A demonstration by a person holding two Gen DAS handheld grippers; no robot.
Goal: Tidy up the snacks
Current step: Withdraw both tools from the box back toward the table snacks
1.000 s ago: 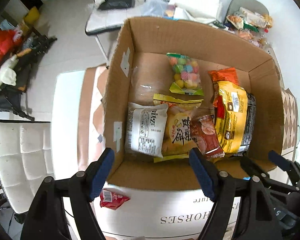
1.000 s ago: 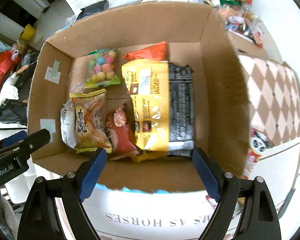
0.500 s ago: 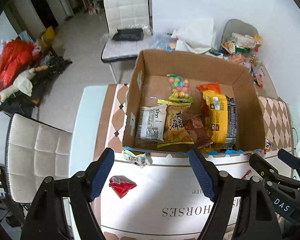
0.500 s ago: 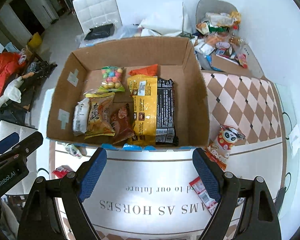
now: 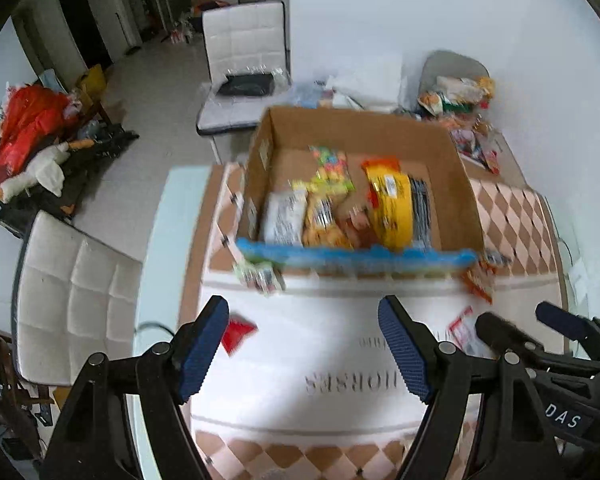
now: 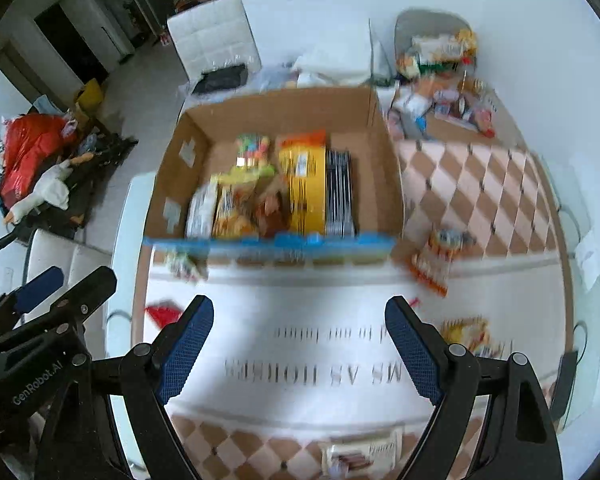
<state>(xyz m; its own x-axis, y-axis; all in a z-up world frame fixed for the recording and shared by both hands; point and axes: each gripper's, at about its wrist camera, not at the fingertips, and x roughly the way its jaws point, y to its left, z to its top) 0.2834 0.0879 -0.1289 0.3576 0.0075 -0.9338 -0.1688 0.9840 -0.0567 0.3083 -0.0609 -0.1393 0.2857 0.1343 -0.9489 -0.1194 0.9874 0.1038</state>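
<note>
- One desk (image 5: 340, 380) covered by a white cloth with a tan diamond border and printed lettering fills the lower half of both views.
- One open brown cardboard box (image 5: 456, 184) with a blue lower edge stands on the far part of the desk; in the right wrist view it is this box (image 6: 384, 168).
- Several snack packs lie flat inside the box: a large yellow bag (image 5: 392, 212) against a black pack (image 5: 420, 208), a white pack (image 5: 284, 216) at the left, and a clear bag of coloured sweets (image 5: 332, 164) toward the back wall.
- Two open tools hang above the near cloth, each with nothing between its blue pads: the left tool (image 5: 304, 344) and the right tool (image 6: 300, 344).
- A few loose snacks lie on the desk outside the box: an orange pack (image 6: 436, 260) just beside its right corner, a pale green pack (image 5: 260, 276) below its left corner, and a small red wrapper (image 5: 238, 332) near the left tool's left pad.
- Much of the scene is blurred, so labels cannot be read.
</note>
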